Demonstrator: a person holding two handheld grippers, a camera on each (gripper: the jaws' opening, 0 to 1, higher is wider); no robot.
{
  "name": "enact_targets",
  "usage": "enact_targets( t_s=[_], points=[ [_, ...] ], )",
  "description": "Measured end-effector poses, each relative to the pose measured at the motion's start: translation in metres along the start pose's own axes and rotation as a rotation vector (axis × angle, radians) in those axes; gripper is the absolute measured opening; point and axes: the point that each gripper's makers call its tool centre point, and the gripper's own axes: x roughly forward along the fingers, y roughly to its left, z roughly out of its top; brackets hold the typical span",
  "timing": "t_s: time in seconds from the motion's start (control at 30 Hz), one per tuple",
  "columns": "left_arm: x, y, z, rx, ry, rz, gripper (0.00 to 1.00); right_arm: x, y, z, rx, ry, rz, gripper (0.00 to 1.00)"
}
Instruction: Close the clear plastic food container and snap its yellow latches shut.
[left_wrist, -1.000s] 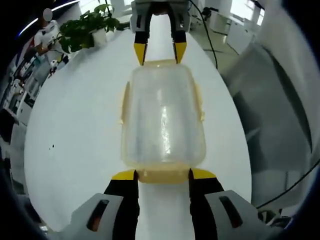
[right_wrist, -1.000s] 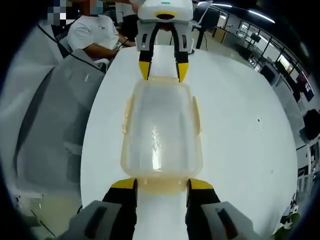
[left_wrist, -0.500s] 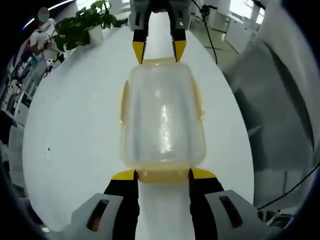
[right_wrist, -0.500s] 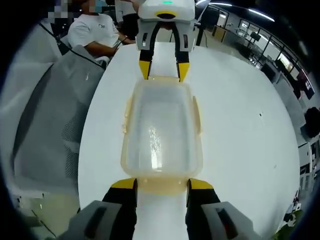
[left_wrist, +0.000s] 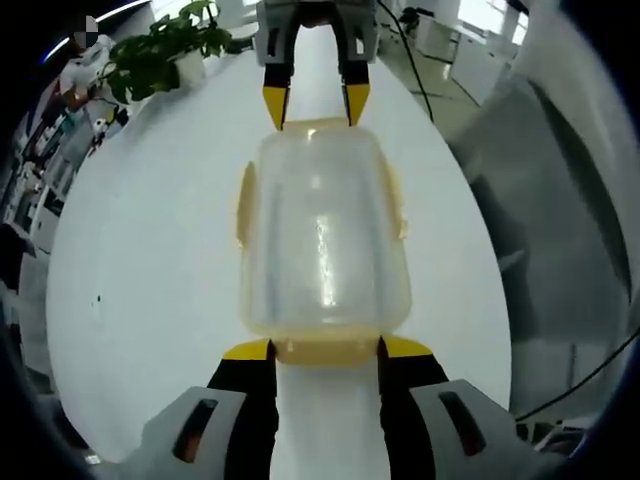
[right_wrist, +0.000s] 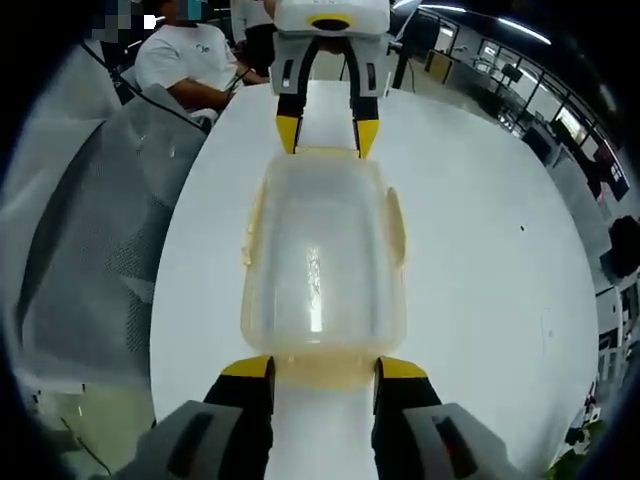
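Bracketing the container (left_wrist: 323, 232) from opposite ends on the table (left_wrist: 150, 300), the left gripper (left_wrist: 324, 349) and right gripper (right_wrist: 322, 368) sit spread open astride its end latches (right_wrist: 322, 368), apparently to press both shut together.

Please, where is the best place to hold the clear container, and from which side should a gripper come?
Probably at its two short ends. The clear container lies lengthwise between the left gripper and the right gripper, and each end has a yellow end latch sitting between open jaws. The long sides carry a protruding side latch, so coming along the white table from the ends seems cleaner.
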Motion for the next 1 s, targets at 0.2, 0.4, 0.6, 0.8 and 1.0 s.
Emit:
enact_targets(
  t_s=[0.2,0.4,0.6,0.8,1.0],
  points=[
    [0.000,-0.002,-0.001,-0.002,-0.003,0.004,0.37,0.000,0.001,0.001,-0.003,-0.003,-0.003,0.37],
    [-0.002,-0.002,0.000,-0.005,-0.007,0.004,0.38,-0.002,0.005,0.000,0.029,0.006,0.018,0.37],
    [-0.010,-0.003,-0.002,-0.042,-0.021,0.003,0.40,-0.011,0.008,0.003,0.047,-0.015,0.022,0.37],
    [-0.017,0.002,-0.003,-0.090,-0.040,0.022,0.42,-0.014,0.005,0.000,0.067,-0.013,0.010,0.38],
    [-0.019,0.004,0.005,-0.207,-0.094,0.030,0.41,-0.020,0.004,0.004,0.163,-0.044,-0.007,0.37]
  ],
)
